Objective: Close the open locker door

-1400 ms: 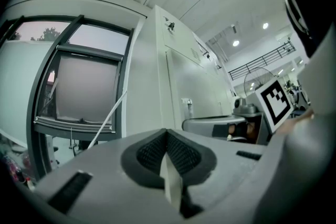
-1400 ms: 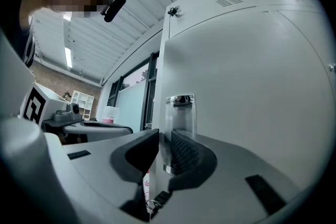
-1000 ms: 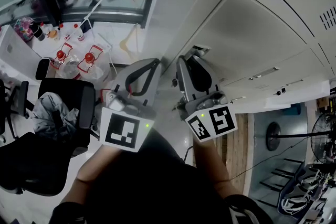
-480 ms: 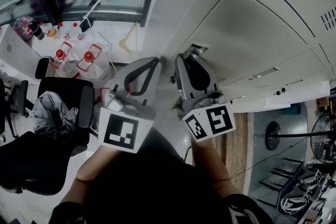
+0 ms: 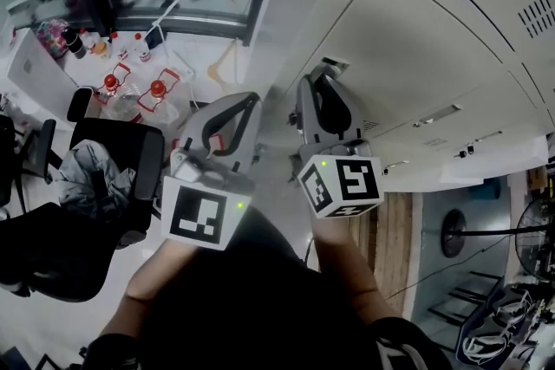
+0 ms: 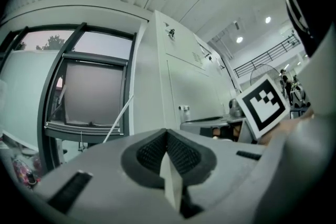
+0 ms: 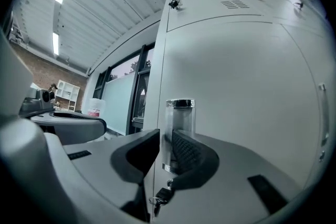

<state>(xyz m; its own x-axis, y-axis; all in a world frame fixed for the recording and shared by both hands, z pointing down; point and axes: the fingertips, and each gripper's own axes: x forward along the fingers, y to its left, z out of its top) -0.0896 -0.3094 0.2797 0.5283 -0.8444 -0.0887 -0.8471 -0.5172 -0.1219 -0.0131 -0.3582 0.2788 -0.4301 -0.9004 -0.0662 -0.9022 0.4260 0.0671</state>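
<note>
Two tools: left tool (image 6: 167, 150) fully closed, empty; right tool (image 7: 166, 147) clamps the handle (image 7: 179, 113) on the locker door (image 7: 241, 92).

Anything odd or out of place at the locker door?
Nothing damaged or spilled. One oddity: a key is left in the lock, just below the handle that the right gripper clamps on the locker door.

Locker door (image 7: 252, 86) matt mtl, handle (image 7: 179, 123) shiny chrome, pads (image 7: 187, 153) ribbed
</note>
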